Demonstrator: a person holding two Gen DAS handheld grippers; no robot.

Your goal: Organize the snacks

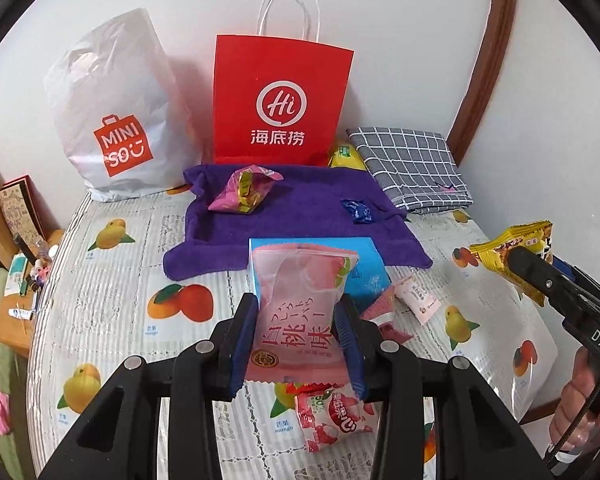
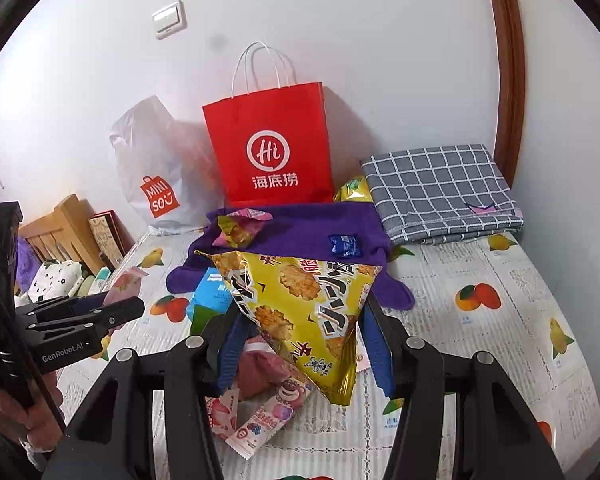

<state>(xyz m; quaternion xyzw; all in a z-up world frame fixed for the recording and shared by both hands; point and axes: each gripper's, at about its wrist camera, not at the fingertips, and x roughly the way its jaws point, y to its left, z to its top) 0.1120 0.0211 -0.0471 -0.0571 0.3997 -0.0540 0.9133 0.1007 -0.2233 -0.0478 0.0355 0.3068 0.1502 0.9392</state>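
Note:
My left gripper (image 1: 298,316) is shut on a pink peach-flavour snack packet (image 1: 300,276), held upright above the fruit-print bedspread (image 1: 112,308). The same gripper (image 2: 130,310) and its pink packet (image 2: 122,284) show at the left of the right wrist view. My right gripper (image 2: 302,320) is shut on a yellow rice-cracker packet (image 2: 300,300), which hangs point-down; from the left wrist view this packet (image 1: 504,250) and gripper (image 1: 532,270) are at the right. A red paper bag (image 1: 280,100) and a white Miniso bag (image 1: 116,112) stand against the wall.
A purple towel (image 1: 300,212) carries a pink-yellow snack (image 1: 244,192) and a blue candy (image 1: 358,210). A blue box (image 1: 366,266), a lychee packet (image 1: 332,416) and small pink packets (image 2: 260,420) lie loose. A folded grey checked cloth (image 1: 412,168) sits at the back right.

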